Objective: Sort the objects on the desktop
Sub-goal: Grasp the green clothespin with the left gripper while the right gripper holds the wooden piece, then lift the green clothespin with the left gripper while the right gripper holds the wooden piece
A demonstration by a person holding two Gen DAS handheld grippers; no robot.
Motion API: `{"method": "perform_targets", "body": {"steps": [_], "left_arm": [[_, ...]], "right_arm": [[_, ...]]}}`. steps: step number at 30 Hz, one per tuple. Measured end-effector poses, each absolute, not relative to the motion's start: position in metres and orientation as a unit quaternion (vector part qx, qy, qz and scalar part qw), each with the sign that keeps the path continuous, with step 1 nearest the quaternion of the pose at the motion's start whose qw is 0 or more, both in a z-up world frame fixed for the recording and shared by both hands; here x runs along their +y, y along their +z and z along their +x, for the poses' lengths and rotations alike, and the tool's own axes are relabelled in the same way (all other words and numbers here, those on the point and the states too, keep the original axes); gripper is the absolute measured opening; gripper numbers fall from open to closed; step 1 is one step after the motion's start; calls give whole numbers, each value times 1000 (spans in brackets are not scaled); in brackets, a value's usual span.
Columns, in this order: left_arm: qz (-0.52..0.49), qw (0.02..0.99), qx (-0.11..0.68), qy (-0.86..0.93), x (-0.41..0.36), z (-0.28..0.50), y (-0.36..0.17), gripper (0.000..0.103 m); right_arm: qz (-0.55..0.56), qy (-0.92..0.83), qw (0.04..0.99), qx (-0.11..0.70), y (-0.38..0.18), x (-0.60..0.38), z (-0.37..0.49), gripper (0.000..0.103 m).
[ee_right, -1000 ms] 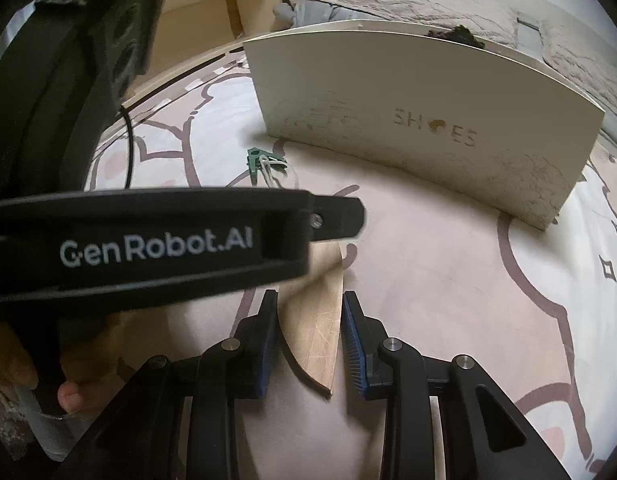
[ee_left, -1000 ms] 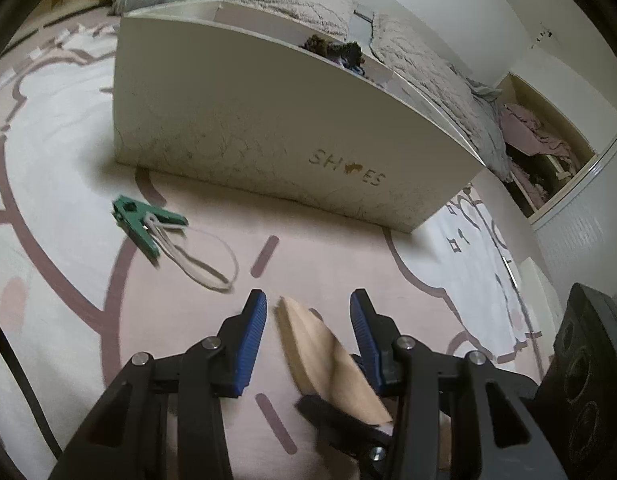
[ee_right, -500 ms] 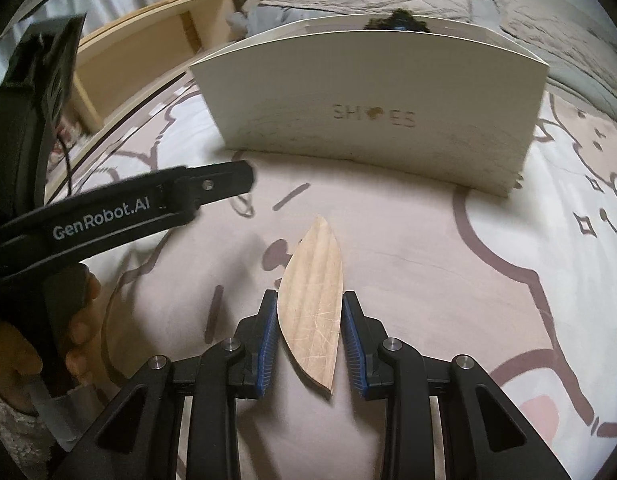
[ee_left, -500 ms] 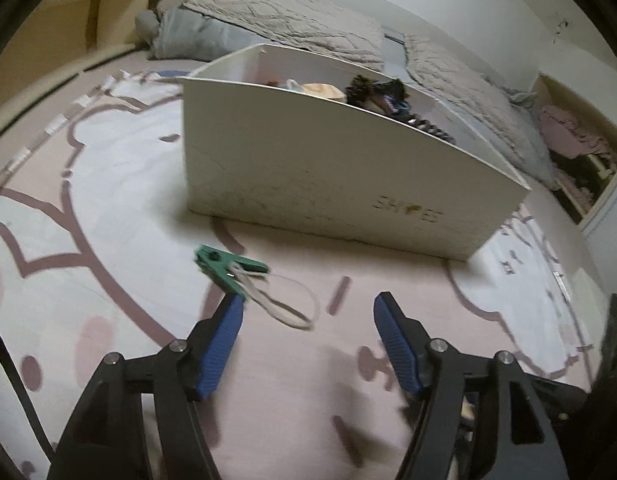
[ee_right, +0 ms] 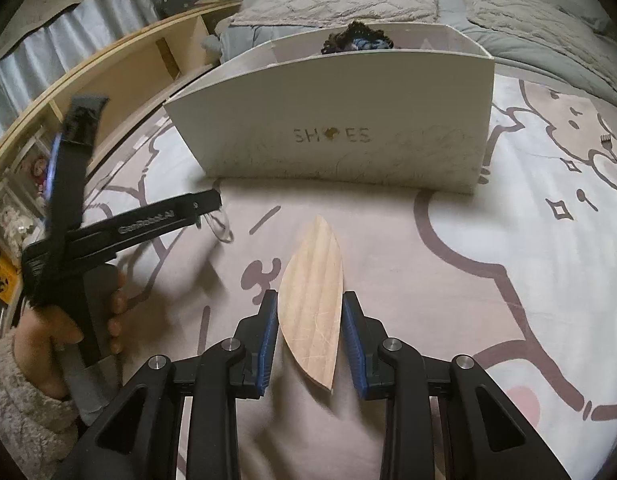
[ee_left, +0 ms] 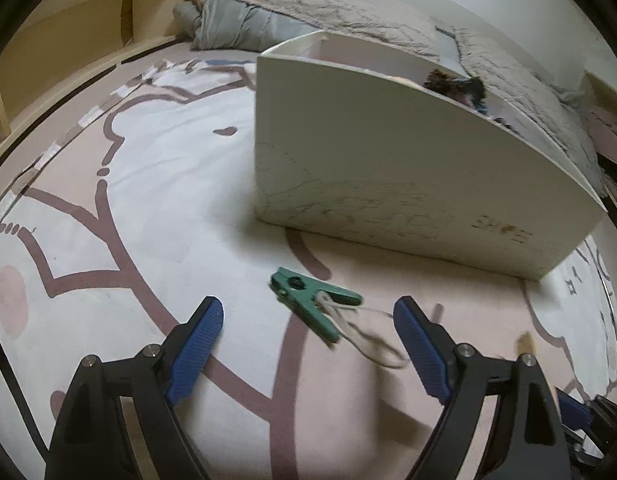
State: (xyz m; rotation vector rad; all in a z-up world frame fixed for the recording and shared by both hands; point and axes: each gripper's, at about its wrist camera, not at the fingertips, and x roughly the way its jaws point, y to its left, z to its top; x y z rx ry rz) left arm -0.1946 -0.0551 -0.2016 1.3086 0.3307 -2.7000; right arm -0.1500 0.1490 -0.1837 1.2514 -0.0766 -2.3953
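The right claw (ee_right: 310, 344) is clamped on a leaf-shaped wooden piece (ee_right: 312, 300), not yet boxed. The left claw (ee_left: 308, 344), jaws just spread and empty, hovers near the green clothespin (ee_left: 308, 304) lying before the half-filled shoe box (ee_left: 388, 184).

Pink-white bedsheet (ee_left: 156, 184) with brown cartoon line drawing covers surface. Beige quilted blanket (ee_right: 340, 0) and grey pillow (ee_left: 232, 28) lie at far end. Wooden shelf unit (ee_right: 120, 64) stands along left side, grey curtain (ee_right: 68, 32) behind it.
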Motion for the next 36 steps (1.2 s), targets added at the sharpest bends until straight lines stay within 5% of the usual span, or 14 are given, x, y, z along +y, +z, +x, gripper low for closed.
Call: {"method": "perform_targets", "body": {"steps": [8,18,23,36], "left_arm": [[439,65,104,-890,-54,-198,-209,83],[435,55,123,-890,-59,-198,-209,24],[433,37,136,-890,-60,-198,-209,6],[431,-8,144,-891,-43,-181,-195,3]], "right_arm": [[447,-864,227,-40,-183,150,-148,32],[449,-863,228,-44,-180,153,-143,32],[449,-863,228,-44,-181,154,-144,32],[448,-864,222,-58,-178,164,-145,32]]}}
